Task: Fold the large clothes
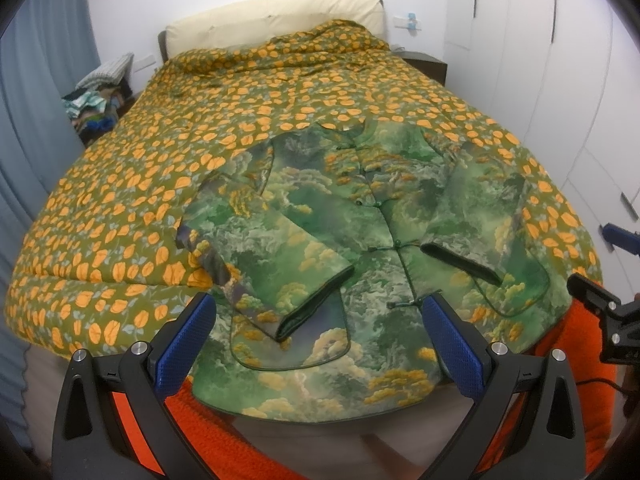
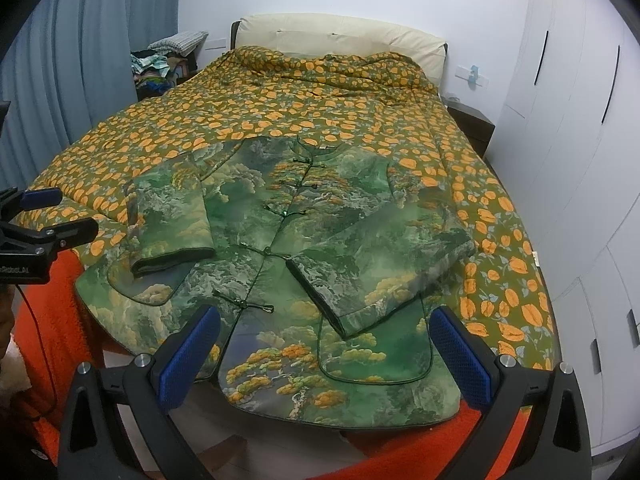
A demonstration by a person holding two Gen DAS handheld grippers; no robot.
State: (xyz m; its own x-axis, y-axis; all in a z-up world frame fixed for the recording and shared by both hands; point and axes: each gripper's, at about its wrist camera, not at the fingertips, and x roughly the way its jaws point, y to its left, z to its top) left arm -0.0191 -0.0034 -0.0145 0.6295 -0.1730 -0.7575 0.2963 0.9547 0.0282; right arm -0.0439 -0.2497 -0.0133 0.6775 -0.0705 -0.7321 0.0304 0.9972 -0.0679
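Across the bed, the green jacket lies flat just beyond both wide-open, empty hand-held grippers.

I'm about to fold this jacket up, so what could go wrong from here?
1. The jacket hem hangs past the bed edge over the orange blanket, so it could slide off when lifted.
2. Both sleeves lie loosely folded in and may flop open.
3. Both grippers, left and right, are open and could snag the knot buttons.

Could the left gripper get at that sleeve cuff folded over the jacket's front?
Probably yes. The left gripper hangs open just short of the cuff, which lies on top of the jacket with nothing over it or between them.
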